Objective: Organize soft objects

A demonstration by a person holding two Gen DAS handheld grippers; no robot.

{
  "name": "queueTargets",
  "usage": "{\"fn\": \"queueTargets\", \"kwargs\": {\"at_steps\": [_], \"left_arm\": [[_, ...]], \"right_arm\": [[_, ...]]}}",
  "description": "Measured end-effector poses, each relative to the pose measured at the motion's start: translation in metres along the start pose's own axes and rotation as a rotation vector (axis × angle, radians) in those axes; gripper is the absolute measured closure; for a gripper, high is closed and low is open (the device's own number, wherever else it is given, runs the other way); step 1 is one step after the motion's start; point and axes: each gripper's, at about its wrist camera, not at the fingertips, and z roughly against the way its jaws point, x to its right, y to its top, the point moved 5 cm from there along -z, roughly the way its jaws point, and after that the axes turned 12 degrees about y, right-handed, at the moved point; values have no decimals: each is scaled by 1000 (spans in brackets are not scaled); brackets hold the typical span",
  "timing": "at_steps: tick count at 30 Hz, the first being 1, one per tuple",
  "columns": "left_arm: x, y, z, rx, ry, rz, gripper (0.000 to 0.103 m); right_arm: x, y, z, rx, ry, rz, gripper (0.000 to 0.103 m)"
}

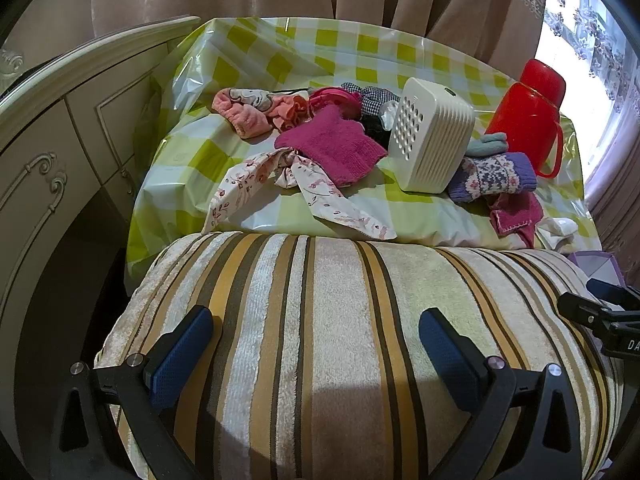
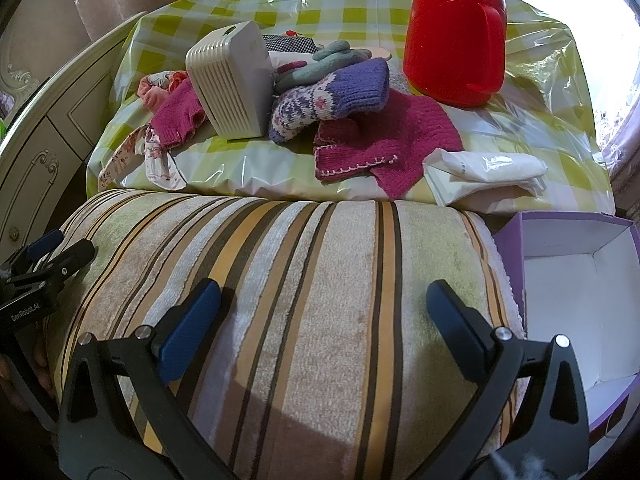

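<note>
Left wrist view: we see our left gripper (image 1: 316,340) with jaws released and spread wide, nothing between them, poised over the striped cushion (image 1: 320,320).
Right wrist view: our right gripper (image 2: 324,320) is likewise spread and empty above the same cushion (image 2: 304,280).
Soft objects: we count a loose heap on the checked tablecloth (image 1: 360,52) beyond the cushion.
Left of heap: pink cloth (image 1: 244,112), magenta knit piece (image 1: 336,148), floral ribbon (image 1: 304,188) trailing over the table edge.
Right of heap: patterned purple sock (image 2: 332,100) lying on a magenta knit garment (image 2: 388,136), with grey-green gloves (image 2: 332,56) behind it.
Other items: white ribbed box (image 2: 236,80) standing amid the clothes; red thermos (image 2: 456,36) upright at the back right.
Container: open purple box (image 2: 568,292), just beside the cushion on our right.
</note>
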Motion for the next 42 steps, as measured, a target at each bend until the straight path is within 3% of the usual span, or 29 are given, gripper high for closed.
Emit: {"fn": "queueTargets", "kwargs": {"at_steps": [42], "left_arm": [[-3,0,1,6,-14,24,0]], "right_arm": [[0,0,0,-8,10,6,0]]}}
